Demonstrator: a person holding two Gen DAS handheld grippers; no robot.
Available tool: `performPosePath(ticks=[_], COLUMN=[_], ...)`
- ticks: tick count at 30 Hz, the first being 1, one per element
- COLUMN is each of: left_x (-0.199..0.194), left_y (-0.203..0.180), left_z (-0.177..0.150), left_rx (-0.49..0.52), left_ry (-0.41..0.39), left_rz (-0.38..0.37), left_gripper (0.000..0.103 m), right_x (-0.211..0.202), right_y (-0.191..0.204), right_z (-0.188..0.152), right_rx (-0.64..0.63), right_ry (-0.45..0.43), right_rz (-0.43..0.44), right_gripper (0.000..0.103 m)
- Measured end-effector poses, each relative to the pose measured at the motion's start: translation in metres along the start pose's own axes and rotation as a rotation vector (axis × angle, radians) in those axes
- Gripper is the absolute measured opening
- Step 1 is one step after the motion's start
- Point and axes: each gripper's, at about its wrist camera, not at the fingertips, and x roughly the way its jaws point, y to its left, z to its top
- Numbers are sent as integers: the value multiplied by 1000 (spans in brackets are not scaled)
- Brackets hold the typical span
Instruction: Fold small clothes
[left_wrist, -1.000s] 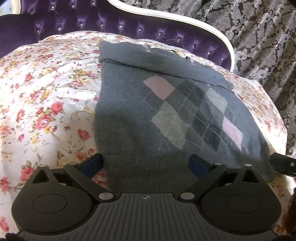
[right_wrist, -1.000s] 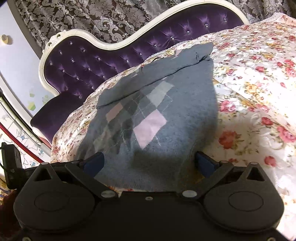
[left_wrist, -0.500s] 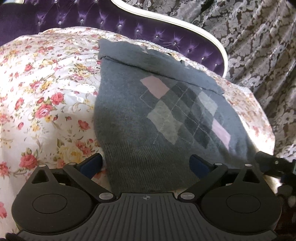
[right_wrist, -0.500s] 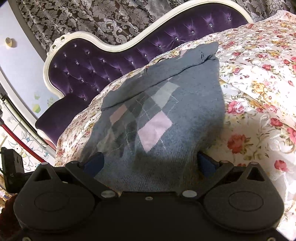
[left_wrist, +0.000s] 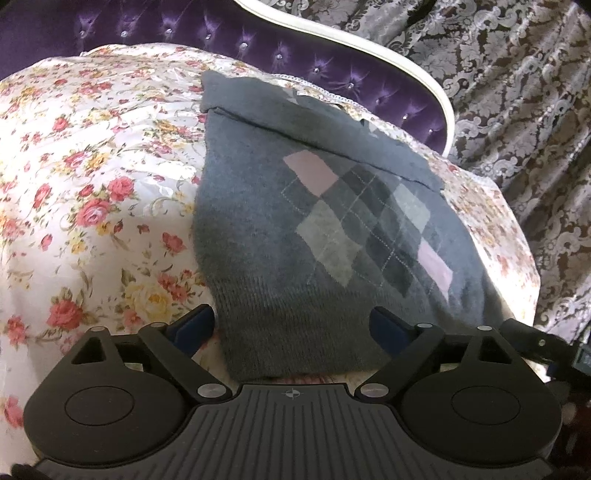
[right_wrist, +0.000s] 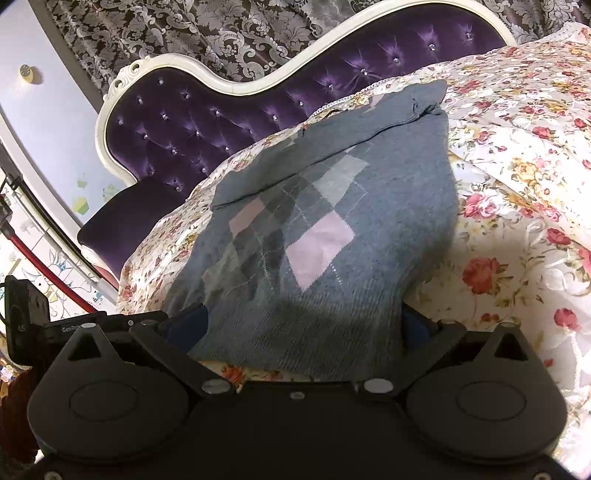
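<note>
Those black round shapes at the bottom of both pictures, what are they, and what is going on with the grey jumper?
No robot here: a person carries a hand-held gripper in each hand, and each has a camera looking along its two fingers. The black shapes are the tool's own body.

One picture is from the left hand-held gripper, the other from the right hand-held gripper.

A grey argyle sweater lies on a floral bedspread, its far part already folded over, before a purple tufted headboard.

Each tool has the near hem between its blue fingertips. The left jaws are closing, not yet pressing. The right jaws look wide too; nothing is lifted.

Grey argyle sweater (left_wrist: 332, 236) on floral bedspread (left_wrist: 92, 184)
</note>
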Motion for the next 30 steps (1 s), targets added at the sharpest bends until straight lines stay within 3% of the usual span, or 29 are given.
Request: performPosePath(ticks=[8,18,19,21,22,24,28,30], left_x=[0,17,17,18,18,18,15,14], left_y=[4,0,-1,0,0,2,8,9], left_z=[-4,7,7,6,5,5,4,5], left_rx=[-96,-48,-37,-34,-38,-36,-33,-32], left_ry=[15,-19,-22,-33,-39,-44,-38,-33], left_rz=[-75,-72,-80,-90,-85,-73,-55,-56], left_gripper=[91,90,88,69,65,45,31,29], right_x=[1,1,0,0,0,0,0,0], right_y=[1,0,0,0,0,0,-1,-1], right_z=[-1,0,0,0,1,2,5,7], right_rx=[-5,5,9,22,29,37,53,64], right_ry=[3,6,6,4,4,10,33,41], right_rz=[1,0,0,-1,-2,-7,-11,-28], right_gripper=[103,103,103,103,103,103,102,93])
